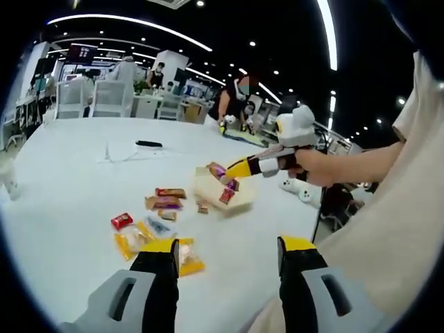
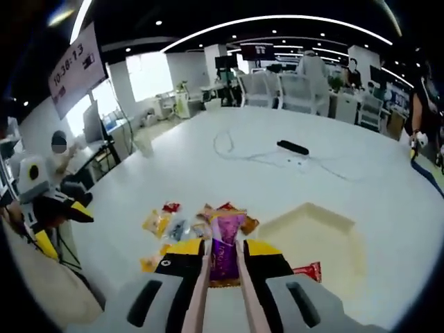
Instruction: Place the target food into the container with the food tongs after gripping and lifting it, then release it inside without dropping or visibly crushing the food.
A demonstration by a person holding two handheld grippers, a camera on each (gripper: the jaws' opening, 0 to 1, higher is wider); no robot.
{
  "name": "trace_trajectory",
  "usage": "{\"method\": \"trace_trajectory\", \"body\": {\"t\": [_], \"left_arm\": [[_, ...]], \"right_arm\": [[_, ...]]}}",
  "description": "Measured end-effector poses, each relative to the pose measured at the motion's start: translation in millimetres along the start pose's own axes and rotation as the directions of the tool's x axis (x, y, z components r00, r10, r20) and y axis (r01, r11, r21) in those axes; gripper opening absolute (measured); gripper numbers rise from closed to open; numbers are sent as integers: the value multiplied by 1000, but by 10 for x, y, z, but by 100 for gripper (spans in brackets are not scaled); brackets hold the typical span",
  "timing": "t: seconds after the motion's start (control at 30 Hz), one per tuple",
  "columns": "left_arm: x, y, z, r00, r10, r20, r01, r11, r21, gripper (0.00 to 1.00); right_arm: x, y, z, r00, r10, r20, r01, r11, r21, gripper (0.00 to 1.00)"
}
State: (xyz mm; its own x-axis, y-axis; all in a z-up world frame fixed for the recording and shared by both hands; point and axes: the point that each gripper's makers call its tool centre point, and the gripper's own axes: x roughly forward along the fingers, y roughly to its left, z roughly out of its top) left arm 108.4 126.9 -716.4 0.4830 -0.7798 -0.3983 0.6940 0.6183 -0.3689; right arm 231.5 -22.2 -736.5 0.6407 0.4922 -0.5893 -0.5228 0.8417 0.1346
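The right hand-held gripper (image 2: pixel 223 267) is closed on a pair of food tongs (image 2: pixel 220 291), and the tong tips pinch a purple-wrapped snack (image 2: pixel 225 243). In the left gripper view that snack (image 1: pixel 217 171) hangs above the near rim of the shallow cream container (image 1: pixel 244 198), which already holds a red packet (image 2: pixel 307 270). The left hand-held gripper (image 1: pixel 225 267) stands wide and holds nothing, low over the desk (image 1: pixel 69 173).

The risks, as I judge them: the glossy wrapper could slip from the thin tong tips if the squeeze eases before the snack is past the rim, and it would then land among the loose snacks (image 1: pixel 156 222) just beside the container. Squeezing harder could crumple it. A low pass could also nudge the light container.

The desk offers plenty of bare surface beyond the container; a black cable box (image 2: pixel 292 147) lies well apart toward the far edge, and the person's sleeve crowds the right side of the left gripper view
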Motion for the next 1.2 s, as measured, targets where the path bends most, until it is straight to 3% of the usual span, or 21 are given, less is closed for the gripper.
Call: {"method": "trace_trajectory", "body": {"t": [0.3, 1.2], "left_arm": [[9, -33, -43, 1000, -13, -11, 13, 1000, -3, 57], [73, -57, -29, 999, -23, -22, 23, 1000, -4, 57]], "right_arm": [[-77, -86, 73, 999, -11, 41, 8, 997, 73, 21], [-189, -410, 64, 996, -73, 57, 66, 991, 120, 21]]}}
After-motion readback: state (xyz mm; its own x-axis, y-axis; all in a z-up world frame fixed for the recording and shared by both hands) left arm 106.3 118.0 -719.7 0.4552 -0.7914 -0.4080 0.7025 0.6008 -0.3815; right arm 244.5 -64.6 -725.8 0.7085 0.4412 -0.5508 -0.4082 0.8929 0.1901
